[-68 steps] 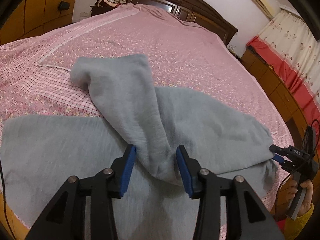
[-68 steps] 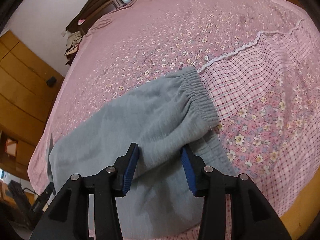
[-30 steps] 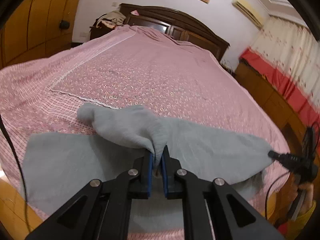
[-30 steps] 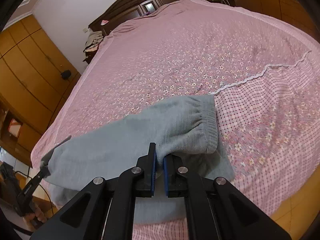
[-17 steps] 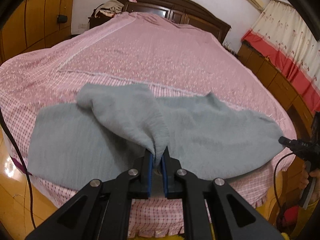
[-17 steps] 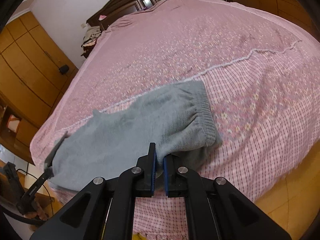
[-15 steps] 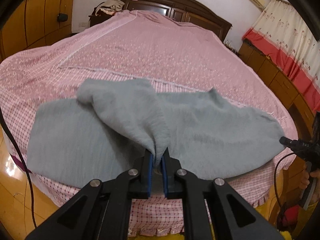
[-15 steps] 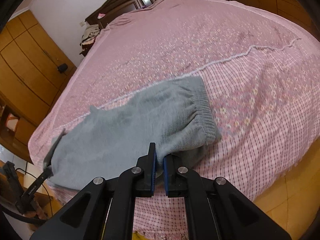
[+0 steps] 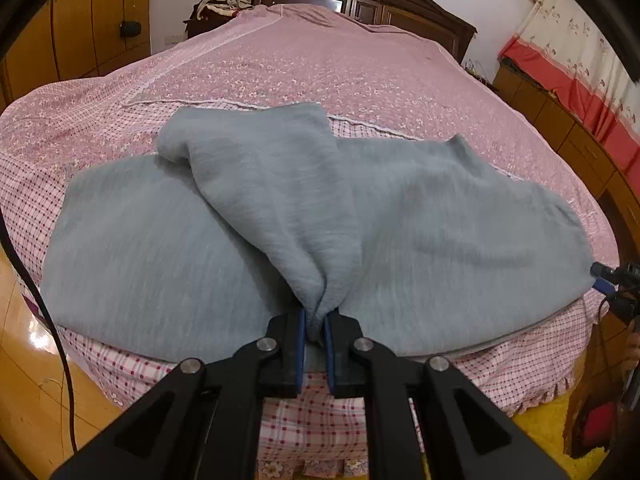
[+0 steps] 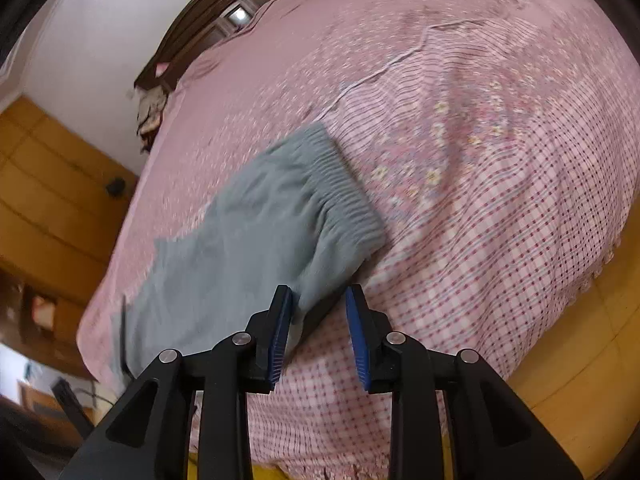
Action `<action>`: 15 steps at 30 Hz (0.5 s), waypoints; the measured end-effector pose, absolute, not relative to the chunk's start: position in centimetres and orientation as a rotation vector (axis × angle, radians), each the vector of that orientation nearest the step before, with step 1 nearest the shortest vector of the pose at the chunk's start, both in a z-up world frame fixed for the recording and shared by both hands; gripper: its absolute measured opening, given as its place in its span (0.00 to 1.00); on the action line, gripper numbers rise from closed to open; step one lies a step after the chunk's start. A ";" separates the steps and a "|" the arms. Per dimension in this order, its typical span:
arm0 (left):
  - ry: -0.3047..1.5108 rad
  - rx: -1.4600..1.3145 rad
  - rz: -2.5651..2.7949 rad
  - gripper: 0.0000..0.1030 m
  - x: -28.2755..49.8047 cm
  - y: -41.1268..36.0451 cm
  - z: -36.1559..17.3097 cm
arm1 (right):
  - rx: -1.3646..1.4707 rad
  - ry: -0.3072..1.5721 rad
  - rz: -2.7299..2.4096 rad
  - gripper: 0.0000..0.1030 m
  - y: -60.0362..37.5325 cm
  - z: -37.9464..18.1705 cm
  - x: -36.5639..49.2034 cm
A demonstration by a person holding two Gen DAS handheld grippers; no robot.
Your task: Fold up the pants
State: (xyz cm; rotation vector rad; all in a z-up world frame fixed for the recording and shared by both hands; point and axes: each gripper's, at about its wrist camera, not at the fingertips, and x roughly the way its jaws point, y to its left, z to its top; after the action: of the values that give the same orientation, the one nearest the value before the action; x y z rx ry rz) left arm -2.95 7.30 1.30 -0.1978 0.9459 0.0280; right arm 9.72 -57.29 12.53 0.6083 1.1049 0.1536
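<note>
We see grey pants (image 9: 440, 232) spread across the near edge of the bed (image 9: 320, 64), on a pink floral/check cover. Left gripper (image 9: 315, 338) is clamped tight on a bunched fold of a pant leg, which runs up & over the rest of the fabric. Right gripper (image 10: 320, 336) is at the waistband (image 10: 344, 196) end; its jaws are opening, blue pads apart, fabric edge lying betw. them by the left pad, not pinched. Wood floor (image 9: 24, 360) shows below the bed.
</note>
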 end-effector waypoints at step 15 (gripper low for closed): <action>0.893 -0.188 0.020 0.08 -3.4 7.3 3.7 | 0.291 1.022 0.037 0.14 -55.4 15.2 12.3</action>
State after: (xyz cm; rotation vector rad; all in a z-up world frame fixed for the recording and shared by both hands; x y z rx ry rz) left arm -3.42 7.30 3.69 -0.1882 0.8926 0.0201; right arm 12.34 -55.38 15.16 0.2911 1.0219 0.0366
